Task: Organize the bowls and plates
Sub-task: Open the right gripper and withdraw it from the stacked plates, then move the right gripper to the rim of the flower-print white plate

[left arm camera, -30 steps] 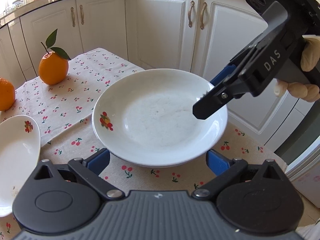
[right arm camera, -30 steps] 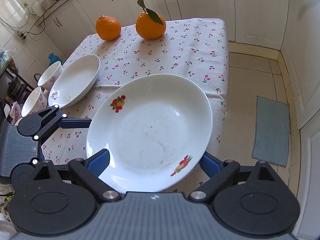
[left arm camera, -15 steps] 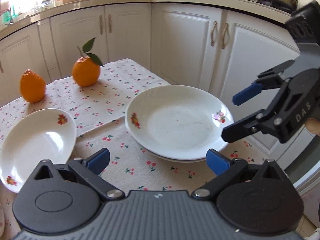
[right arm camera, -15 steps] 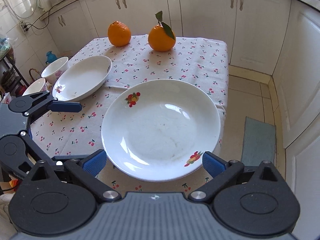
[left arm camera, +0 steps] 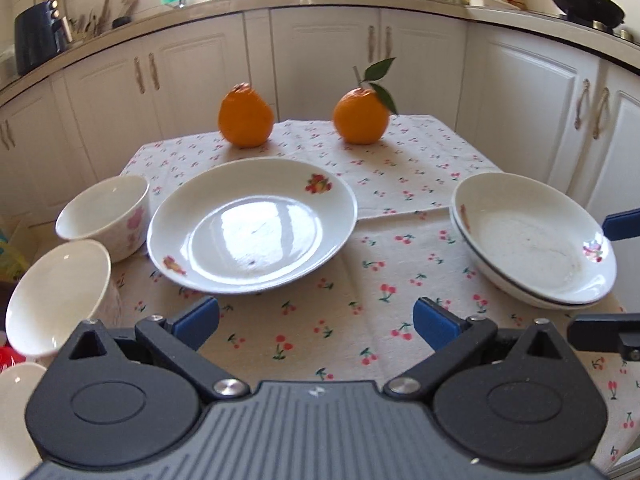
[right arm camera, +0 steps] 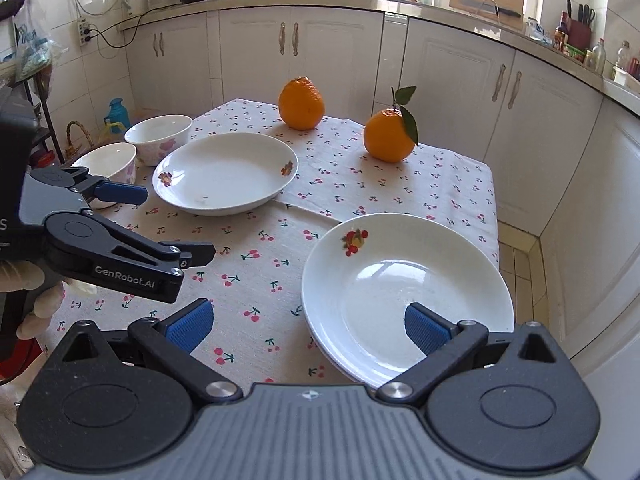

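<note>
Two stacked plates (right arm camera: 408,296) sit at the lower right of the cherry-print tablecloth (right arm camera: 256,248), near its edge; a single plate (right arm camera: 226,172) and bowls (right arm camera: 158,138) lie upper left. White cabinets (right arm camera: 452,76) ring the table. Both the right gripper (right arm camera: 306,326) and left gripper (left arm camera: 316,318) are wide open and empty; the right's jaws have just opened, releasing the plate held a second ago.

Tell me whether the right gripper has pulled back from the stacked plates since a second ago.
Yes. The right gripper, whose jaws have just been opening, was around the top plate; now it is open, empty, drawn back toward the table's near edge, with only one finger over the rim.
</note>
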Tool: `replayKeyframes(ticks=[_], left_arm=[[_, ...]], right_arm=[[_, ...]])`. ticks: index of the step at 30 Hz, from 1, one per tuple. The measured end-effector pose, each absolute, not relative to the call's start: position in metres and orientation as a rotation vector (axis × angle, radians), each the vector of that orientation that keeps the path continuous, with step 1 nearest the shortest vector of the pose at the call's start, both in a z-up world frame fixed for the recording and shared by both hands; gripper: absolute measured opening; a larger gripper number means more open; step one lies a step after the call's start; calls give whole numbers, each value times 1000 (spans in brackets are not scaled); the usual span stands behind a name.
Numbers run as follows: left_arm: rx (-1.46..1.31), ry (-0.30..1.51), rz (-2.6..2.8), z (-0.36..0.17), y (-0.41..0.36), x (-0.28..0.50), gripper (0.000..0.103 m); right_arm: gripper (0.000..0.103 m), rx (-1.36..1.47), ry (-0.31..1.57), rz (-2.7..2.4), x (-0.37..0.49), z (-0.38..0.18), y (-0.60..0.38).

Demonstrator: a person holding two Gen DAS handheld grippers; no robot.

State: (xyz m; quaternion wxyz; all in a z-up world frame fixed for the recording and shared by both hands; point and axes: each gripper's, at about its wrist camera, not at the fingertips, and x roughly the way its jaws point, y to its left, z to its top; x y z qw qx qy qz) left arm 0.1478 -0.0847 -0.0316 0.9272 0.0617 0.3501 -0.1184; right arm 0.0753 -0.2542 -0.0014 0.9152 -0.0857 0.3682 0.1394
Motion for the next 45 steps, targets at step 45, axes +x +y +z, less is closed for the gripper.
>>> replayKeyframes(ticks=[45], left_arm=[[61,721,-134,-72,-65,207,103]], right_arm=[[103,-228,912,839,297,13,-189]])
